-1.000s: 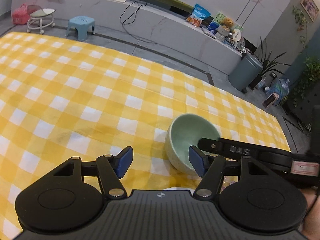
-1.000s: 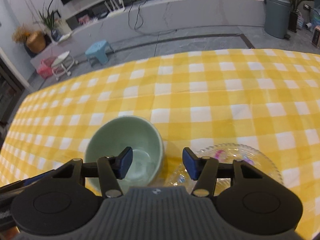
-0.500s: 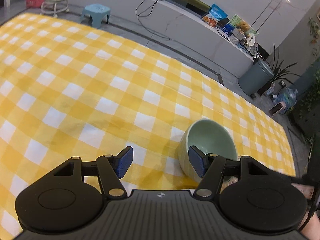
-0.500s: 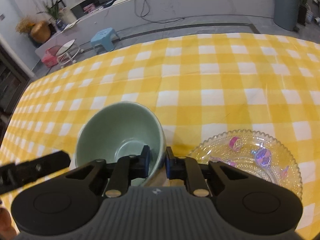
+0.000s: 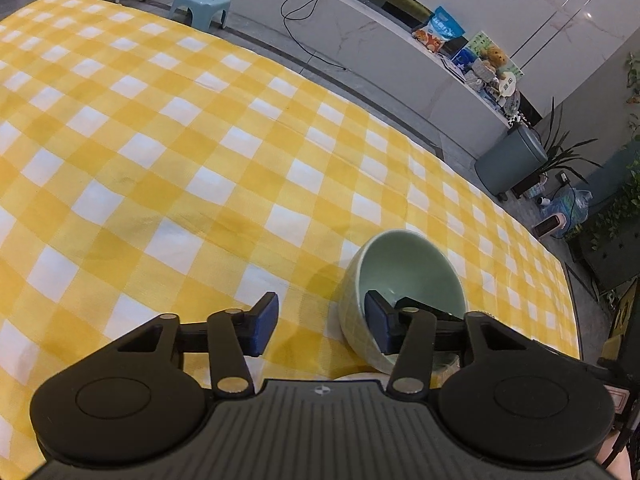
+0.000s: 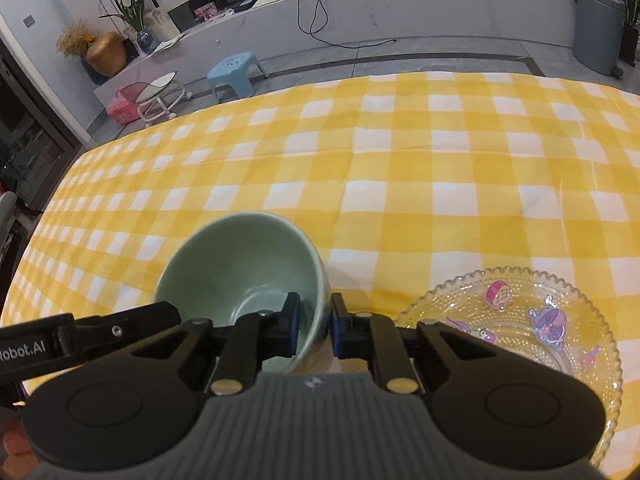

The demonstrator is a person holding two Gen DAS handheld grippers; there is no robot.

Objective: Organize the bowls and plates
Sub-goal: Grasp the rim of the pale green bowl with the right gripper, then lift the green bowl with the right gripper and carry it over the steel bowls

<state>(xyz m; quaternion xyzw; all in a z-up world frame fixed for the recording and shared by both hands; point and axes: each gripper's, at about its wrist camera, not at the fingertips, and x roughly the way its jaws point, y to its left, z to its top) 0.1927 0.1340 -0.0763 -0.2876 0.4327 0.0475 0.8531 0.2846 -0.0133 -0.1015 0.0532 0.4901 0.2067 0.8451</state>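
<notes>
Right gripper (image 6: 314, 322) clamped on near wall of green bowl (image 6: 240, 264), tilted on yellow checked cloth (image 6: 400, 168). Glass plate (image 6: 520, 312) at bowl's 3 o'clock. Left gripper (image 5: 322, 322) was closing, nothing between jaws, bowl (image 5: 404, 264) at its 2 o'clock.

Two close wrist fisheyes angled down over a checked tablecloth (image 5: 168, 168), both sharing the green bowl (image 6: 240, 264), distance perhaps warped

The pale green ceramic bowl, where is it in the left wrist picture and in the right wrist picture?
Left wrist: pale green ceramic bowl lower right, tilted on the yellow checked cloth.
Right wrist: lower centre-left, its wall pinched by the right gripper.
Shared landmark: light blue plastic stool.
</notes>
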